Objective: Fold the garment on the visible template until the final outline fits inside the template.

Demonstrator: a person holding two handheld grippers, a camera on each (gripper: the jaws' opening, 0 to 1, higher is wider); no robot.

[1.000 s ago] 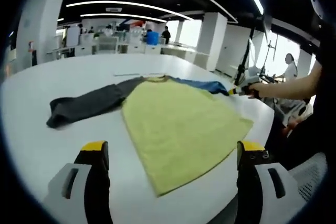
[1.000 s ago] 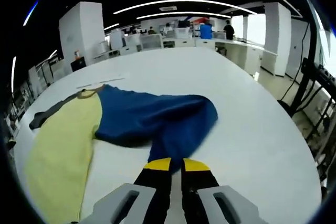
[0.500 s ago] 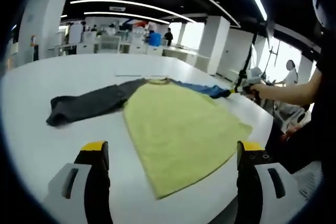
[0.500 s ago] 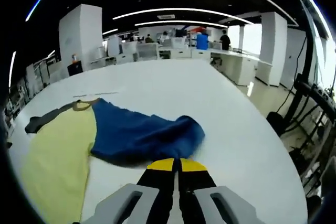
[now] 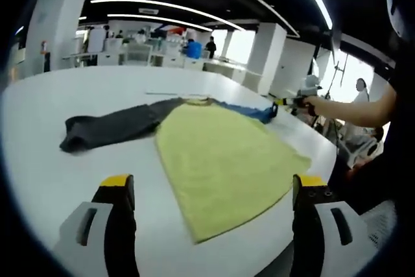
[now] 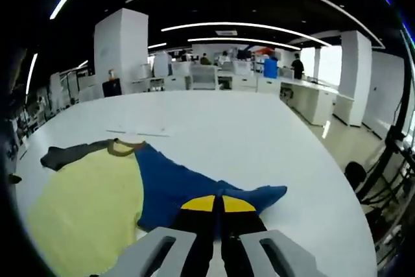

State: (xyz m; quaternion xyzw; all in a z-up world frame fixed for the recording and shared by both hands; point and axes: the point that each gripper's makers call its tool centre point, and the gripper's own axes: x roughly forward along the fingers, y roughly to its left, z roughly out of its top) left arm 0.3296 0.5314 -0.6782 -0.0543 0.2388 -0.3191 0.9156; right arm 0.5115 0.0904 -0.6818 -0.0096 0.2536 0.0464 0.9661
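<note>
Right gripper view: the right gripper (image 6: 218, 203) is pinched tight on the blue sleeve (image 6: 194, 189) of the shirt (image 5: 224, 157), lifting it off the white table (image 6: 259, 128). The left gripper (image 5: 211, 189) is wide open, holding nothing, with the yellow shirt body lying just ahead of it.

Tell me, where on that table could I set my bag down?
Bare white table lies beyond the blue sleeve, and more near the grey sleeve. The middle is crowded by the yellow shirt body.
</note>
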